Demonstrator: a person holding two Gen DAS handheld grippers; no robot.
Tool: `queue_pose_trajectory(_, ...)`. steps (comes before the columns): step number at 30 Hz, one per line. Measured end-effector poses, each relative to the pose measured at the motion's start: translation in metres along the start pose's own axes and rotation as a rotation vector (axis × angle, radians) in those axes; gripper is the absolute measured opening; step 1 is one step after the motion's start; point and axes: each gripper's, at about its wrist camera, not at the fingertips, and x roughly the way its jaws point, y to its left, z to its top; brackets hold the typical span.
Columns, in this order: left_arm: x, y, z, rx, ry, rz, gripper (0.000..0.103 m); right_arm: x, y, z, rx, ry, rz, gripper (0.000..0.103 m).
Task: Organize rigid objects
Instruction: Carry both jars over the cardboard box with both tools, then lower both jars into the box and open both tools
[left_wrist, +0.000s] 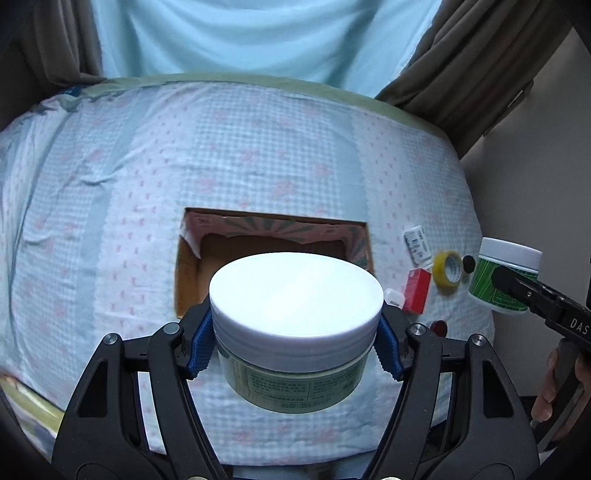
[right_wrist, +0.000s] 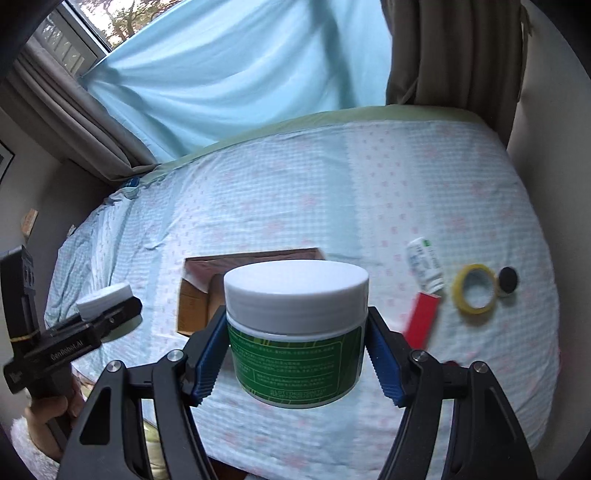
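pale-green jar (left_wrist: 295, 369) and dark-green jar (right_wrist: 295, 365) are capped white. blue pads (right_wrist: 208, 358) are fitted. ahead, bedsheet (left_wrist: 258, 155) is checked blue-white; tape roll (right_wrist: 474, 288) yellow, box (right_wrist: 421, 321) red.

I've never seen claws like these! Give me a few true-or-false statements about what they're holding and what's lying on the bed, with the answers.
1. Each claw grips a white-lidded jar. True: the left claw holds the pale-label jar, the right claw the dark green jar.
2. The cardboard box is closed. False: it is open on top.
3. The yellow tape roll lies on the bed. True.
4. The red box is inside the cardboard box. False: it lies on the bedsheet.
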Motion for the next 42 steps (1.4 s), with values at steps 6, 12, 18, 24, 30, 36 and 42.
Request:
queue_pose_trajectory(6,0.046,0.054,0.018,0.069,0.083,0.013,0.068,0.066,0.062,0.002,0.061,0.042,0.007,0.066)
queue_pose_trajectory(12,0.121,0.067,0.021,0.117,0.201,0.0,0.068,0.138,0.082,0.008,0.124,0.128,-0.016,0.066)
queue_pose_trajectory(18,0.194,0.073,0.015,0.119,0.322,0.01,0.068,0.21,0.083,0.01,0.118,0.238,-0.061,0.066)
queue_pose_trajectory(24,0.252,0.072,0.017,0.164,0.397,0.04,0.068,0.269,0.069,0.011,0.106,0.325,-0.115,0.066)
queue_pose_trajectory(30,0.282,0.062,0.026,0.237,0.416,0.067,0.068,0.304,0.05,0.014,0.119,0.351,-0.12,0.066)
queue_pose_trajectory(36,0.291,0.056,0.025,0.287,0.422,0.055,0.068,0.321,0.043,0.015,0.145,0.375,-0.095,0.066)
queue_pose_trajectory(42,0.28,0.051,0.025,0.321,0.396,0.081,0.103,0.326,0.043,0.017,0.153,0.368,-0.074,0.103)
